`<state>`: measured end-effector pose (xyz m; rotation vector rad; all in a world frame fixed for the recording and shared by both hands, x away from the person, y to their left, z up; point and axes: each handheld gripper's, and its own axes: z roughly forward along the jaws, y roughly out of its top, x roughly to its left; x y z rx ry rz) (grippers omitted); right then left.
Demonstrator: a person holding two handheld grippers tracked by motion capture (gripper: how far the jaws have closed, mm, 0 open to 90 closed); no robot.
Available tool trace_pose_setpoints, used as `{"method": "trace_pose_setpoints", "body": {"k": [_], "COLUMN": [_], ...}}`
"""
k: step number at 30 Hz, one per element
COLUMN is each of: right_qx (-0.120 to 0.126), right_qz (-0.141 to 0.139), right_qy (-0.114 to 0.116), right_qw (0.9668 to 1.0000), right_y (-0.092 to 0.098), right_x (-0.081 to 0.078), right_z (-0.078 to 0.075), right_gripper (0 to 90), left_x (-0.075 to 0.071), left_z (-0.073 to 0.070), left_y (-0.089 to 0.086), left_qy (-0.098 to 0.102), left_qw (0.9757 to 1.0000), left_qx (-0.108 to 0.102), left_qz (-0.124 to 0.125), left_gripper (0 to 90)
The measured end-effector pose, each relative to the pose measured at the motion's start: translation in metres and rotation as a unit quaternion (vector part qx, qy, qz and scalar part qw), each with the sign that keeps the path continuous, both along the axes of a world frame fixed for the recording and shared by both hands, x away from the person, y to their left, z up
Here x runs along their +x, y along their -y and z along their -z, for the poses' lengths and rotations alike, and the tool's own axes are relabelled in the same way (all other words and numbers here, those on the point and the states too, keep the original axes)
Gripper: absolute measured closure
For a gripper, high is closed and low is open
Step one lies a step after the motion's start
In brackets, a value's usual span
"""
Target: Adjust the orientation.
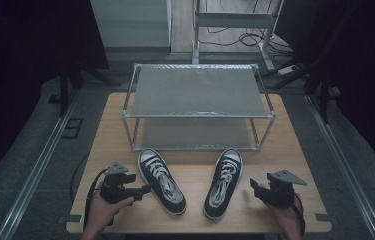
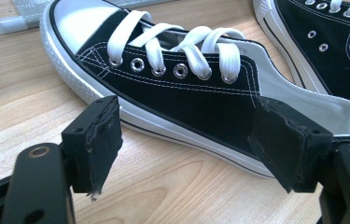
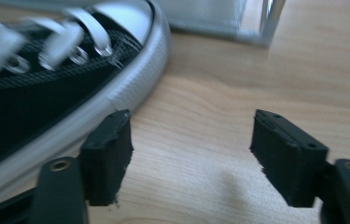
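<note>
- Presently left tongs (image 1: 145,190) gape wide, empty, beside left sneaker (image 1: 161,181) on table (image 1: 195,172).
- Right tongs (image 1: 253,187) likewise open, empty, near right sneaker (image 1: 223,183).
- Judgement: straddle the heel collar squarely before closing.

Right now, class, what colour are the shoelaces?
White laces on black sneakers, clearest in the left gripper view.

Light wooden table (image 1: 285,150), a two-tier metal rack (image 1: 198,90) set at its far half, two black sneakers (image 1: 162,181) laid in front.
</note>
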<state>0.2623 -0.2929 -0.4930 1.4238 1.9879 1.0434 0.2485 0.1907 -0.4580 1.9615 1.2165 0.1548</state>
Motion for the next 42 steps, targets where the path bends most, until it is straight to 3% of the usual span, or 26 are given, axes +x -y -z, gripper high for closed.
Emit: {"method": "trace_pose_setpoints", "body": {"k": [4, 10, 15, 19, 20, 23, 27, 28, 30, 35, 42], "right_qx": [0.025, 0.052, 0.056, 0.053, 0.053, 0.048, 0.055, 0.049, 0.046, 0.031, 0.011], "right_qz": [-0.029, -0.088, -0.144, -0.188, -0.188, -0.216, -0.23, -0.239, -0.248, -0.258, -0.258], "right_qy": [0.024, 0.053, 0.047, 0.042, 0.042, 0.033, 0.024, 0.015, 0.009, -0.005, -0.01], "right_qw": [0.999, 0.9934, 0.9869, 0.9797, 0.9797, 0.9747, 0.9713, 0.9696, 0.9677, 0.9656, 0.9661], "right_y": [-0.003, -0.02, -0.049, -0.081, -0.081, -0.108, -0.128, -0.142, -0.151, -0.17, -0.186], "right_x": [-0.012, -0.039, -0.053, -0.059, -0.059, -0.061, -0.062, -0.063, -0.064, -0.063, -0.064], "right_z": [-0.015, -0.045, -0.058, -0.061, -0.061, -0.059, -0.055, -0.05, -0.046, -0.037, -0.029], "right_gripper": [46.0, 70.0, 83.6, 86.7, 86.7, 88.2, 89.5, 89.6, 89.8, 89.8, 89.8], "left_x": [-0.001, -0.002, -0.002, -0.003, -0.003, -0.004, -0.005, -0.005, -0.005, -0.004, -0.005], "left_z": [-0.003, -0.005, -0.006, -0.007, -0.007, -0.008, -0.01, -0.011, -0.01, -0.01, -0.011], "left_y": [0.0, 0.0, 0.001, 0.001, 0.001, 0.001, 0.001, 0.0, 0.0, 0.0, -0.001], "left_qy": [0.002, 0.002, 0.001, 0.001, 0.001, 0.001, 0.003, 0.004, 0.003, 0.001, 0.001], "left_qw": [1.0, 1.0, 1.0, 0.9999, 0.9999, 0.9999, 0.9999, 0.9999, 0.9999, 0.9999, 0.9999], "left_qx": [-0.004, -0.003, -0.003, -0.004, -0.004, -0.005, -0.007, -0.008, -0.007, -0.006, -0.01], "left_qz": [0.003, 0.004, 0.007, 0.01, 0.01, 0.011, 0.013, 0.013, 0.013, 0.013, 0.011], "left_gripper": [24.5, 24.4, 24.2, 24.2, 24.2, 24.2, 24.3, 24.3, 24.3, 24.3, 24.3]}}
